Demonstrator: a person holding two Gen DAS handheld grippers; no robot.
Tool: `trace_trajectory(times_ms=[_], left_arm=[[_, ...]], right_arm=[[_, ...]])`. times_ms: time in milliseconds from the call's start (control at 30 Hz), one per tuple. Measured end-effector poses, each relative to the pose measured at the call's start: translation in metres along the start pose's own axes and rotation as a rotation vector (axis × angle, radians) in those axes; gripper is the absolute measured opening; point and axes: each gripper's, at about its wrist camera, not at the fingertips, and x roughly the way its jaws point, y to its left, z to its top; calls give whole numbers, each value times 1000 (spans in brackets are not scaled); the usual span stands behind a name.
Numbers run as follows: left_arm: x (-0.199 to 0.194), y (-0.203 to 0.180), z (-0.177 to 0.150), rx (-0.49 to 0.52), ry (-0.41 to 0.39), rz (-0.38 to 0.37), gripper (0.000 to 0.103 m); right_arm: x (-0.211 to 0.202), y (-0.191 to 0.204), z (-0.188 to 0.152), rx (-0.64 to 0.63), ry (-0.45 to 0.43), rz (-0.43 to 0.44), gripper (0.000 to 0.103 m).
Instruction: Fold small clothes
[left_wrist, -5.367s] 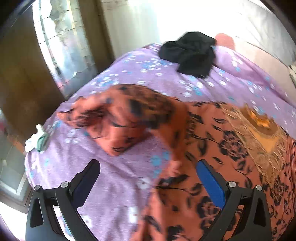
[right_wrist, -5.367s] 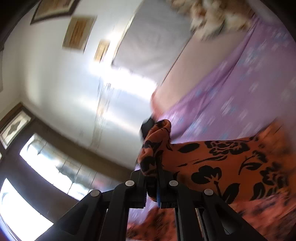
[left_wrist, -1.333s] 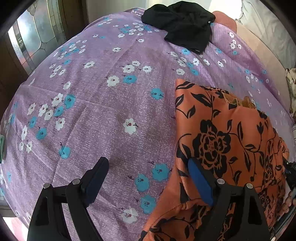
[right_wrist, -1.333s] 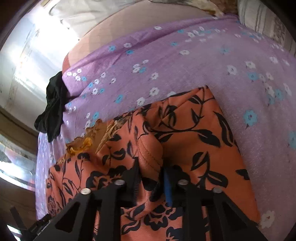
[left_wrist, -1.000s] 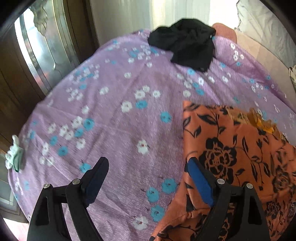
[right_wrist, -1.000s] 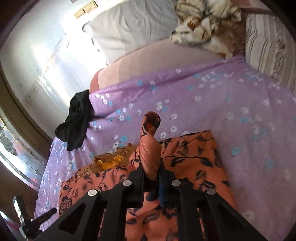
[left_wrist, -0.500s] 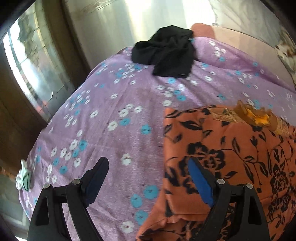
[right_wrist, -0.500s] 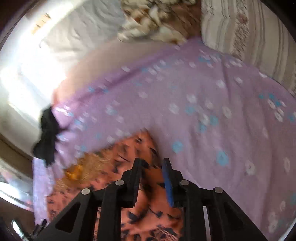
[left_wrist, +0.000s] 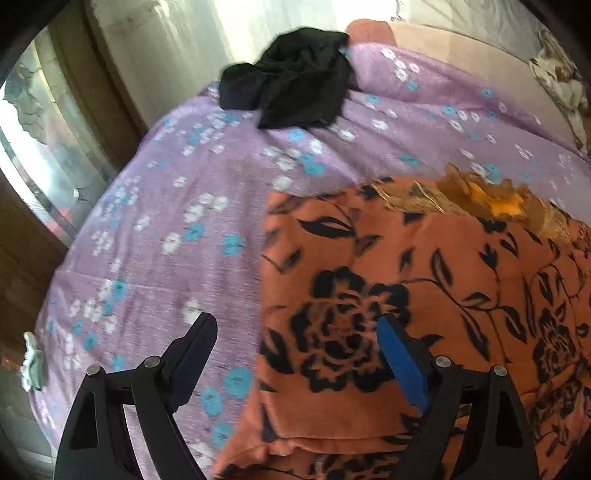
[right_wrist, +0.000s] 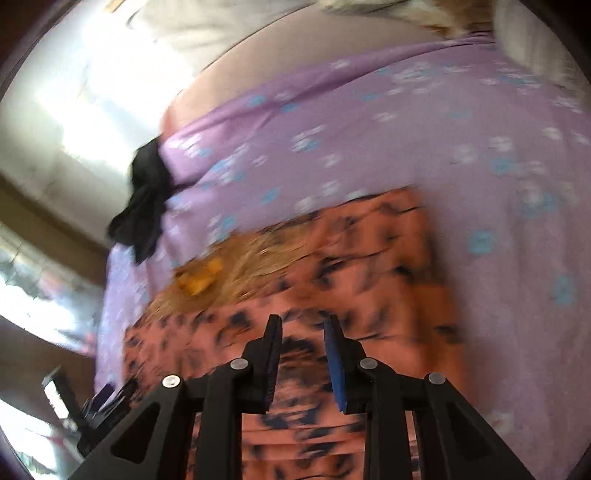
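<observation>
Left wrist view: the left gripper (left_wrist: 295, 354) is being held wide open and empty over the near-left corner of the orange floral garment (left_wrist: 424, 295), already folded flat on the purple bedsheet (left_wrist: 192, 206). Right wrist view: the right gripper (right_wrist: 303, 332), jaws just opened partway, is gripping nothing above the garment; further folds and the black garment (right_wrist: 146, 206) beyond are judged left.

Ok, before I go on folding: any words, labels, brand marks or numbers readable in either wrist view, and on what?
None can be read in either view.
Orange floral garment: printed black flowers and leaves only; no tag or label shows.
Purple bedsheet: white and blue flower print, no lettering.
Black garment: plain, no mark visible.
Left gripper and right gripper: no markings visible.
The right wrist view is motion-blurred, so small print there would be lost.
</observation>
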Motion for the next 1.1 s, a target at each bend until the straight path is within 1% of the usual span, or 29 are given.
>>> trace_trajectory(times_ms=[33,67,100,167,233,267,300,367,433,500,567,633,667,700,733,833,900,967,1000,1100], left_arm=[[5,-5,-1,21,21,3,89],[7,-8,-2,34,19,16,90],[6,-10,-2,36,9,27,92],[4,-6,-1,31,20,11,92],[2,2,-2,-7,38,-30,92],[0,8,-3,-34,45,-46,92],[-2,14,-4,-52,47,-55,92],[-13,31,-12,-105,31,-68,92],[-27,48,-22,-144,2,-62,92],[-38,61,-33,-175,-23,-53,92],[-52,78,-56,-203,-44,-46,92],[-60,92,-83,-236,-26,-42,92],[-64,98,-99,-255,-10,-54,92],[-66,102,-110,-267,2,-66,92],[-71,106,-128,-278,18,-82,92],[-86,108,-167,-264,29,-81,92],[-97,106,-191,-242,31,-86,92],[-108,102,-211,-232,39,-111,92],[-111,104,-218,-233,40,-122,92],[-121,109,-234,-246,36,-141,91]], right_arm=[[20,4,-5,-19,87,-23,31],[27,4,-10,-30,106,-48,33],[26,10,-11,-60,63,-69,32],[20,18,-10,-87,55,-71,34],[7,18,-11,-83,29,-15,34],[2,16,-13,-78,13,-8,39],[-8,12,-18,-68,-7,-9,51],[-28,3,-23,-46,-50,3,65],[-51,-2,-30,-56,-82,3,65],[-75,-10,-45,-71,-118,-14,65],[-94,-23,-67,-72,-117,-31,65],[-110,-37,-96,-82,-78,-74,65],[-117,-43,-106,-80,-64,-91,65],[-127,-51,-124,-68,-39,-110,65],[-132,-57,-138,-56,-13,-118,65],[-147,-73,-177,-6,38,-117,65],[-146,-76,-202,23,101,-119,66],[-141,-77,-218,26,155,-146,66],[-137,-75,-226,18,182,-161,66],[-127,-78,-239,26,233,-164,66]])
